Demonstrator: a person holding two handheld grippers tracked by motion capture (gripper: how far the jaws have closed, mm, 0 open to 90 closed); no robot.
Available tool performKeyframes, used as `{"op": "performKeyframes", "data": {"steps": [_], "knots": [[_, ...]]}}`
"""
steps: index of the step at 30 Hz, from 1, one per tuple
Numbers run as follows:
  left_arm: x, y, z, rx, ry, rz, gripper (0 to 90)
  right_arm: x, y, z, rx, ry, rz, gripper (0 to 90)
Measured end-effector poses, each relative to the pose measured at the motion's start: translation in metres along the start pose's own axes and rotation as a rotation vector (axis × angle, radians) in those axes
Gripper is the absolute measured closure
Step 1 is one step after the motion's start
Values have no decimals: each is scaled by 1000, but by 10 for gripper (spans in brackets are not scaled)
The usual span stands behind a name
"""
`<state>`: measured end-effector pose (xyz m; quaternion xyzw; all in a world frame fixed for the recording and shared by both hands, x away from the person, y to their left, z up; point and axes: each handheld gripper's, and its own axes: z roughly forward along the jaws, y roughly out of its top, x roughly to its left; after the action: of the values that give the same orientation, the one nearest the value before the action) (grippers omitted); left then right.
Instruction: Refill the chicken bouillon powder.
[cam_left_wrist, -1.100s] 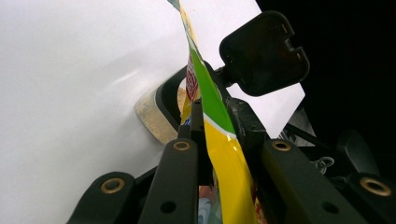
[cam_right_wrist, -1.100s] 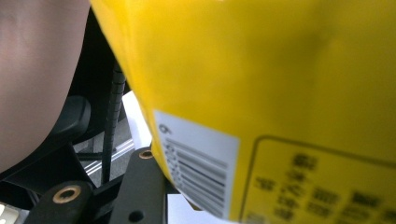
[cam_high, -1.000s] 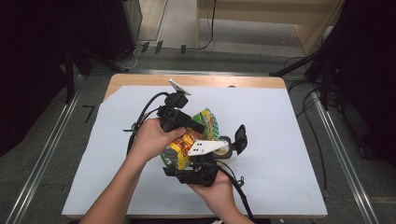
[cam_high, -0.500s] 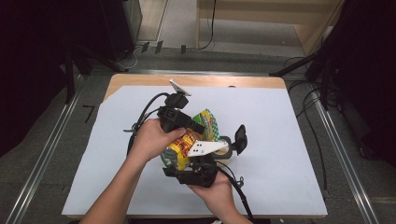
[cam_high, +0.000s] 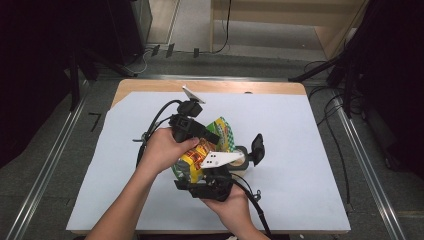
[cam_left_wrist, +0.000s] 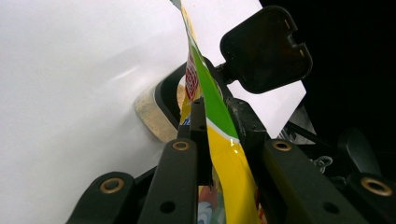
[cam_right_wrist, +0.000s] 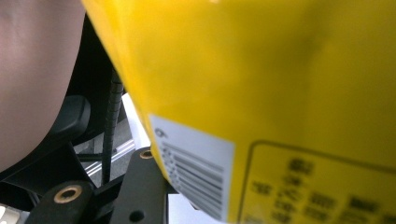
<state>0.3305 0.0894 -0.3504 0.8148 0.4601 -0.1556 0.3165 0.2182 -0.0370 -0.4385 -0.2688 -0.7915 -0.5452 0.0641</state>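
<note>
A yellow and green snack bag is held above the white sheet between both grippers. My left gripper comes in from the left and is shut on the bag's thin upper edge, which runs straight between its jaws. From the near side my right gripper is shut on the bag's lower part. Its yellow back with a barcode lies close against the one jaw that shows. Behind the bag a round tan-rimmed container lies on the sheet with its black flip lid open.
A white sheet covers most of the wooden table. Black cables trail from the left gripper, and another runs off the near edge. Metal rails and dark floor flank the table.
</note>
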Motion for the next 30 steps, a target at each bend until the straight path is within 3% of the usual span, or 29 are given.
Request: {"op": "performKeyframes", "data": {"steps": [7, 15, 30], "knots": [[-9, 1, 1, -4, 24, 32, 809, -1, 0, -1, -20, -14, -2, 646], [-11, 1, 2, -5, 25, 33, 803, 0, -2, 0, -21, -28, -4, 649], [6, 4, 2, -17, -43, -25, 801, -6, 5, -5, 7, -12, 1, 647]]}}
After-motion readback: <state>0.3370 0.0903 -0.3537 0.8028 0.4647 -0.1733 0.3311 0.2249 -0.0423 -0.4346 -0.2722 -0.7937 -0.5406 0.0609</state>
